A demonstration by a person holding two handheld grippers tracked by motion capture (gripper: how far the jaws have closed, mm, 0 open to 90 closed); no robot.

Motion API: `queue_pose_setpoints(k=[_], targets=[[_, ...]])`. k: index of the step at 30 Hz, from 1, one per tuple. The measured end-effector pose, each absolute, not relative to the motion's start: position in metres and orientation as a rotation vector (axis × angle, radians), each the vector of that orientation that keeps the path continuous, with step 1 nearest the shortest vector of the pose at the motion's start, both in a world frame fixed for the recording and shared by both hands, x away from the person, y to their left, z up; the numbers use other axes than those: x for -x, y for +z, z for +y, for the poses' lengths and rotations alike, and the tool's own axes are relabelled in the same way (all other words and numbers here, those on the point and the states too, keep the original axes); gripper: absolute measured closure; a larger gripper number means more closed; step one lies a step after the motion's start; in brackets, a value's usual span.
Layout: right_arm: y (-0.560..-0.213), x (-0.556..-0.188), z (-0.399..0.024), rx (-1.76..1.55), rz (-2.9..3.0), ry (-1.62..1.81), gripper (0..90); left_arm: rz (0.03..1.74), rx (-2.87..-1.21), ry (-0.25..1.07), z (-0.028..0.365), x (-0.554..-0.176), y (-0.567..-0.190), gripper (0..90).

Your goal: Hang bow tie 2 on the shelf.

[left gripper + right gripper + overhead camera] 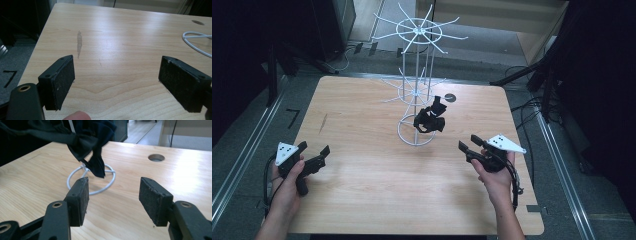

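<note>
Near the counter's (362,200) front edge, left gripper (312,153) and right gripper (471,144) rest empty, fingers apart, apparently between grasps. Farther back, mid-counter, dark bow ties (430,119) hang on the white wire rack (418,80) for display.

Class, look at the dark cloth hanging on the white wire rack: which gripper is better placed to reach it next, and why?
Probably the right gripper: it sits nearer the dark cloth on the white wire rack, open jaws pointing toward it. The left gripper faces bare table.
</note>
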State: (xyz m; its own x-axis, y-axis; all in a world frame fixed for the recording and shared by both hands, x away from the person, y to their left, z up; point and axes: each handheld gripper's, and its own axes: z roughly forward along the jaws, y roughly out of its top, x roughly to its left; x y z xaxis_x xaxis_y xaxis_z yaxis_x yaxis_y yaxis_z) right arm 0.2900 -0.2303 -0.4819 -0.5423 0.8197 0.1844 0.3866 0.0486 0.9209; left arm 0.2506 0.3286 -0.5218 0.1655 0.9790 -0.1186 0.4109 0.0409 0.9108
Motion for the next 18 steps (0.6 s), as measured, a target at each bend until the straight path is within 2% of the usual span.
queue_pose_setpoints(k=[12,18], targets=[[-0.509,-0.267,-0.27,-1.315,1.925,1.465,41.2,1.394,-1.523,0.781,0.328,-0.25,-0.522,14.1],[-0.521,-0.255,-0.287,-1.345,1.92,1.436,36.4,1.394,-1.525,0.782,0.328,-0.25,-0.522,14.0]])
